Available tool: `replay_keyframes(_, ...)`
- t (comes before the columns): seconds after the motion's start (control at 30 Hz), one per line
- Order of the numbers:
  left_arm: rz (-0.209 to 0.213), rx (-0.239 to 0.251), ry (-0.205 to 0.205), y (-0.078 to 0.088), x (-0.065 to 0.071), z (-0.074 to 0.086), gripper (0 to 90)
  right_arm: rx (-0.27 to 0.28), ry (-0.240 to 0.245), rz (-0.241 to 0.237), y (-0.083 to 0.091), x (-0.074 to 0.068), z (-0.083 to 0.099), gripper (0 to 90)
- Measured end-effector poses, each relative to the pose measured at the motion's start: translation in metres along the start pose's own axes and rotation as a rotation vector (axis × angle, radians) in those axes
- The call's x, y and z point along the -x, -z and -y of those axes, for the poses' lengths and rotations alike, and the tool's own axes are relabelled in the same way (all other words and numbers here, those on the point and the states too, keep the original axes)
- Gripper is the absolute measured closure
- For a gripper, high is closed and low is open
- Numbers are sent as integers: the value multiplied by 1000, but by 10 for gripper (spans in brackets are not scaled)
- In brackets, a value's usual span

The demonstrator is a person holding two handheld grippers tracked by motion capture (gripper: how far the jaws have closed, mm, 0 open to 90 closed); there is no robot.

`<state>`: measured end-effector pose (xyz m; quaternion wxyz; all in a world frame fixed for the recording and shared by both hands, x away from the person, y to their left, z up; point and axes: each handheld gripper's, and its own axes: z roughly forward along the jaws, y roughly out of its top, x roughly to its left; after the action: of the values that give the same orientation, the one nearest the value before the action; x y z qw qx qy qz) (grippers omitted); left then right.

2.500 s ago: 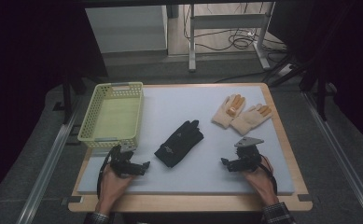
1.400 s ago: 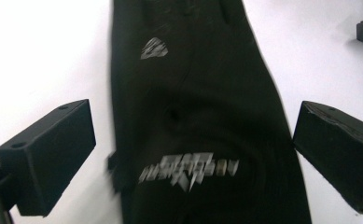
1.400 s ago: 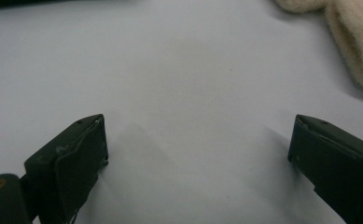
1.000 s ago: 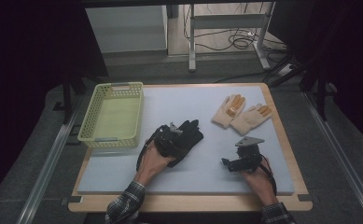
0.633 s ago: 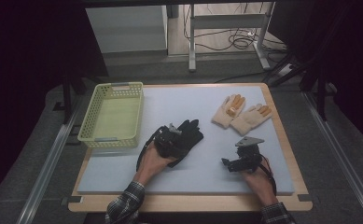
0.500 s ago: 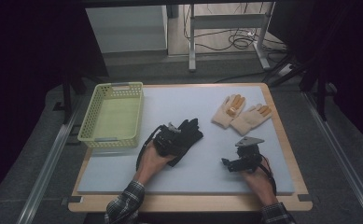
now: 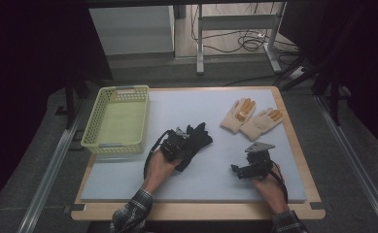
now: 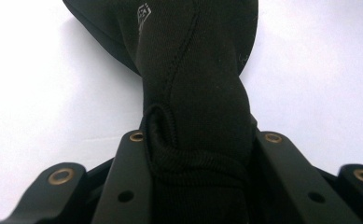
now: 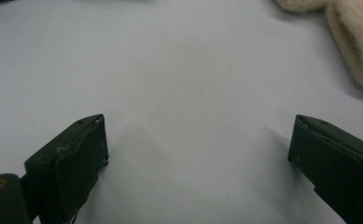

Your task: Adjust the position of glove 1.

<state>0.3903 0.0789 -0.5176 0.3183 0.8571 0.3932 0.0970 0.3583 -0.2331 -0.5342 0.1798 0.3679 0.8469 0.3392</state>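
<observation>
On black glove (image 8: 195,70) — unreadable white logo (image 8: 143,10)

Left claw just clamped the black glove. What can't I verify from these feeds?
- Black glove: left gripper view's top edge cuts off its fingers.
- Left claw: high view, too small and dark against the glove.
- Cream gloves: right gripper view's edge cuts them off.

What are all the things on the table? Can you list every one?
black glove: one, black, middle of the mat, its cuff pinched in the left gripper.
cream gloves: two, cream with orange fingertips, far right of the mat, touching each other.
basket: one, pale yellow-green, left edge, nothing in it.
mat: one, light grey, covering the wooden table.
left gripper: one, black, shut on the glove.
right gripper: one, black, jaws open over bare mat.
</observation>
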Motion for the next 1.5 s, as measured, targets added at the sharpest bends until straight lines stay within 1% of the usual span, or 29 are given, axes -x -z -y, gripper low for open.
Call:
replay_keyframes(0.03, -3, 8, 7, 1, 0, -1, 706, 0, 0, 0, 0, 0, 0, 44)
replay_keyframes(0.17, -14, 31, 7, 12, -2, -10, 705, 0, -2, 0, 0, 0, 0, 44)
replay_keyframes(0.3, -38, 43, 15, 24, -6, -19, 701, 1, 0, -1, 0, 0, 0, 44)
replay_keyframes(0.43, -69, 58, 27, 39, -14, -27, 698, 1, -1, 0, 0, 0, 0, 44)
replay_keyframes(0.5, -90, 69, 36, 48, -20, -30, 696, 1, 0, 0, 0, 0, 0, 44)
replay_keyframes(0.63, -145, 87, 46, 68, -31, -36, 694, 1, 0, 0, 0, 0, 0, 44)
replay_keyframes(0.73, -184, 92, 64, 82, -43, -39, 693, 1, 1, 0, 0, 0, 0, 44)
replay_keyframes(0.8, -206, 100, 89, 92, -54, -39, 692, 1, 0, -1, 0, 0, 0, 44)
replay_keyframes(0.97, -260, 123, 153, 112, -81, -33, 688, 2, 2, -1, 0, 0, 0, 44)
replay_keyframes(1.1, -296, 128, 190, 125, -103, -23, 685, 2, 2, 0, 0, 0, 0, 44)
replay_keyframes(1.17, -318, 126, 206, 130, -112, -17, 684, 2, 2, 0, 0, 0, 0, 44)
replay_keyframes(1.2, -333, 124, 218, 133, -118, -14, 684, 2, 3, 0, 0, 0, 0, 44)
replay_keyframes(1.33, -369, 125, 259, 141, -137, -2, 683, 4, 1, -1, 0, 0, 0, 44)
replay_keyframes(1.4, -387, 122, 281, 144, -148, 6, 682, 4, 1, -1, 0, 0, 0, 44)
replay_keyframes(1.5, -403, 119, 304, 146, -160, 15, 681, 4, 1, 0, 0, 0, 0, 43)
